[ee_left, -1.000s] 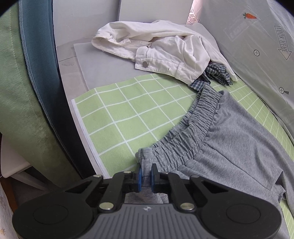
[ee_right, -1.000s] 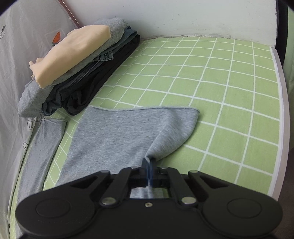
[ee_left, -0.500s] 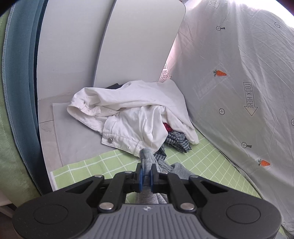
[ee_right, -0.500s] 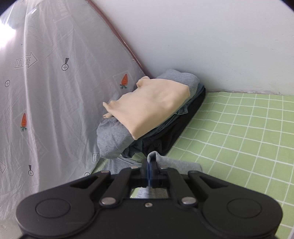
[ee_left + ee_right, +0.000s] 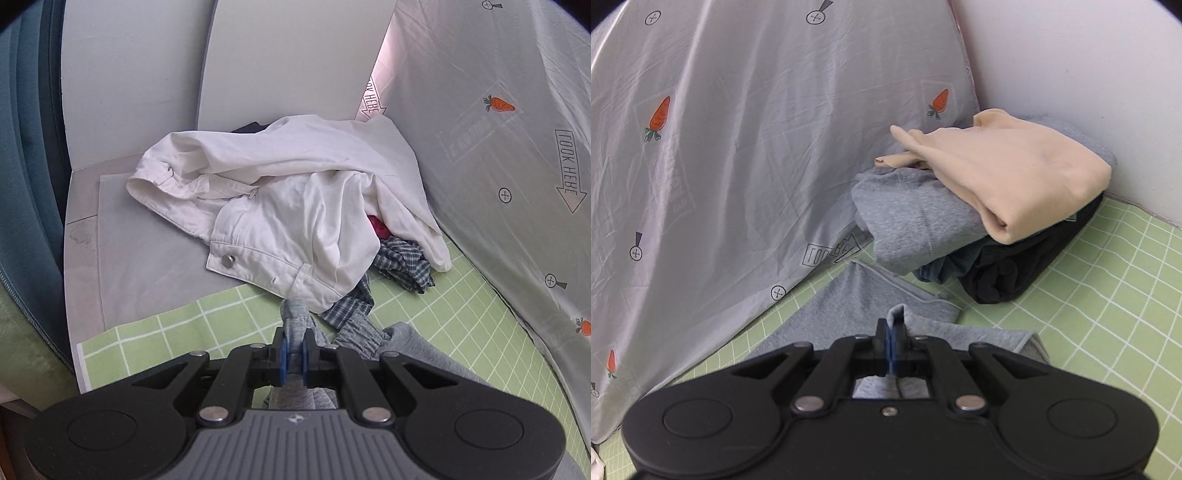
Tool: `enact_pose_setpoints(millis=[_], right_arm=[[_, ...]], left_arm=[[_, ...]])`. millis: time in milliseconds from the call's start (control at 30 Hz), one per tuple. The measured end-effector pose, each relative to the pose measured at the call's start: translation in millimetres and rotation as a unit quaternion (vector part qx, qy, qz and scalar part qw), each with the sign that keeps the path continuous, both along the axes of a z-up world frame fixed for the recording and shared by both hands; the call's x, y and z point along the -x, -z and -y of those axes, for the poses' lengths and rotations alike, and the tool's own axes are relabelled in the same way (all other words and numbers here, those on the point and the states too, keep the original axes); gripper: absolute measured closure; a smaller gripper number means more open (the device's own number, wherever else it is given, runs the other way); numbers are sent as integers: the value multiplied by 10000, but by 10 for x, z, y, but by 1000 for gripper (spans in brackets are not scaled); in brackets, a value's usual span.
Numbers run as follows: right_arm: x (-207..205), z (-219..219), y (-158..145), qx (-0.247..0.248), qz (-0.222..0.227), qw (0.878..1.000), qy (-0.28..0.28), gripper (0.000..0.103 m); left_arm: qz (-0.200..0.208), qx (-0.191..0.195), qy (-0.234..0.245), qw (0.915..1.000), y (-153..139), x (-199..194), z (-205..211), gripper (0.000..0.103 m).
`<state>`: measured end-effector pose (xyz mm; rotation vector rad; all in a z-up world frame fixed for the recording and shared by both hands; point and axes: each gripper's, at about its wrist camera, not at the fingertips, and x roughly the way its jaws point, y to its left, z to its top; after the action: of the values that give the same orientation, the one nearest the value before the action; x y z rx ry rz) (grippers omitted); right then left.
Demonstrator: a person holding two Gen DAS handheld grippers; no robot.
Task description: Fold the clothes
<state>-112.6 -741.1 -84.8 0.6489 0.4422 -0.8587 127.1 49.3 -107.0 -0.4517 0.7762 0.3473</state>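
Two grippers each pinch one garment, the grey shorts point(image 5: 417, 354), lifted above the green grid mat point(image 5: 207, 321); the left gripper point(image 5: 293, 356) has its blue pads clamped on a bunch of the elastic waistband, and the right gripper point(image 5: 892, 349) is closed tight on a thin fold of the hem end, with the rest of the grey cloth trailing down onto the mat below it; by my judgement the step in hand is the fold itself, one end being carried toward the other; the next move calls for bringing both pinched ends together level, laying them down on the mat without twisting, then letting go. Beyond the shorts on the left side lies the unfolded heap: white jeans point(image 5: 295, 206) over a plaid garment point(image 5: 404, 262); beyond them on the right side stands the folded stack point(image 5: 990, 206), beige on top, touching the carrot-print sheet point(image 5: 738, 147). No containers show in either view.
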Motion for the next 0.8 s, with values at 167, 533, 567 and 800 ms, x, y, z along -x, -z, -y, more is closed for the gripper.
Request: enact_pose_setpoints(millis=[167, 533, 567, 800], right_arm=[[-796, 264, 58, 72, -594, 9980, -224, 102], [-1768, 536, 359, 192, -1456, 9880, -474, 102], [-1825, 596, 357, 213, -1461, 9881, -429, 102], [-2219, 869, 612, 178, -1940, 9802, -355, 102]], left_arm=[[-338, -112, -27, 9994, 194, -613, 172, 95], [-893, -470, 32, 9949, 489, -1288, 376, 95], [-922, -452, -4, 9947, 509, -1336, 370, 95], [-1030, -424, -199, 9936, 622, -1528, 370, 94]])
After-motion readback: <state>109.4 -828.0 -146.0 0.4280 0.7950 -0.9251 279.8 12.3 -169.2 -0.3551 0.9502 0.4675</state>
